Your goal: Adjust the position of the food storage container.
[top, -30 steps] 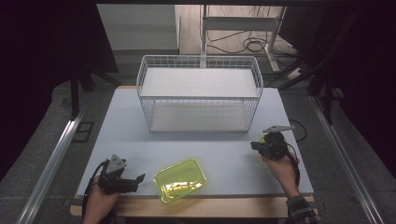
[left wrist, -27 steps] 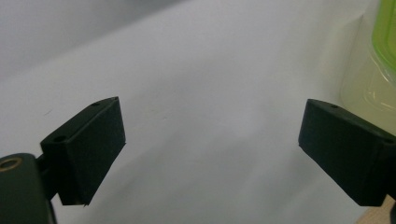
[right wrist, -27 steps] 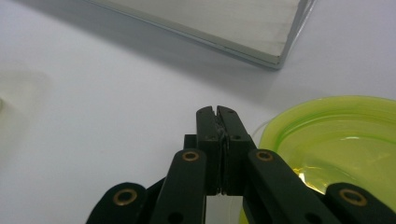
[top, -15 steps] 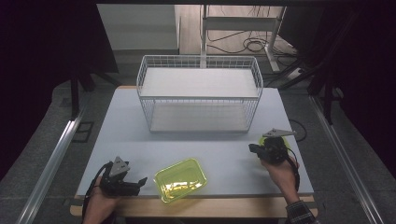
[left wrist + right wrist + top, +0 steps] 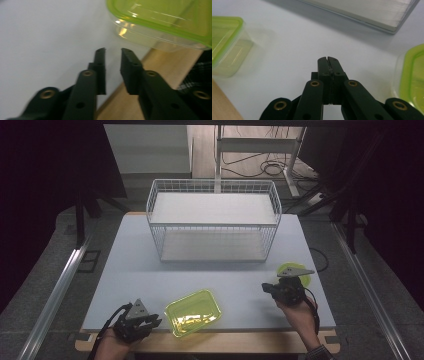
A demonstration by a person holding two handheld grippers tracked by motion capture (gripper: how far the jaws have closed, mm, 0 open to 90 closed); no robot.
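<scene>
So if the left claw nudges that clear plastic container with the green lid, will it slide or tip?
The clear plastic container with the green lid looks empty, so it is probably light. Low and flat-based on the smooth white table, it would likely slide, not tip.

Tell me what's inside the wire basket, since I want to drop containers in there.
The wire basket holds a pale flat shelf board near its top and a pale floor panel below; nothing else shows on either. The strip of floor beneath the board's far side is covered.
</scene>
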